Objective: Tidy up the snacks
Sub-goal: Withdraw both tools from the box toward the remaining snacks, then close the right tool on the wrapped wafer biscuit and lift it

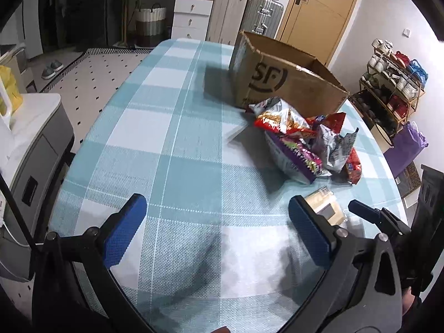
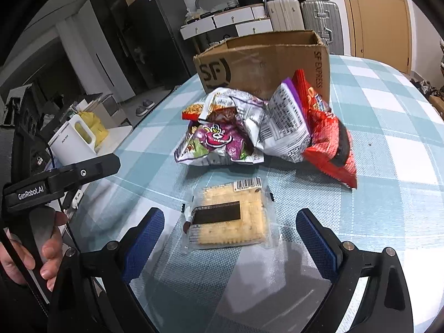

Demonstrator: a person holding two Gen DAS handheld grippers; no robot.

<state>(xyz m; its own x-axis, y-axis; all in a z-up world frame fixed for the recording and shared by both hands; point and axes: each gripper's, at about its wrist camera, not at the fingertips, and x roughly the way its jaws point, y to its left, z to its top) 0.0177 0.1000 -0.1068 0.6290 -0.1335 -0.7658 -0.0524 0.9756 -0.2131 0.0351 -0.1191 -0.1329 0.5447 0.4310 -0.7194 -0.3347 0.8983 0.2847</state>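
Observation:
A pile of snack bags lies on the checked tablecloth in front of an open cardboard box marked SF. In the right wrist view the pile holds purple, silver and red bags, with the box behind it. A clear packet of crackers lies flat just ahead of my right gripper, which is open and empty, one finger either side of the packet. My left gripper is open and empty over bare cloth. The cracker packet shows behind its right finger.
The table has a blue and white checked cloth. A side cabinet with a white kettle stands left of it. Suitcases, drawers and a door are at the back; a shoe rack stands at the right.

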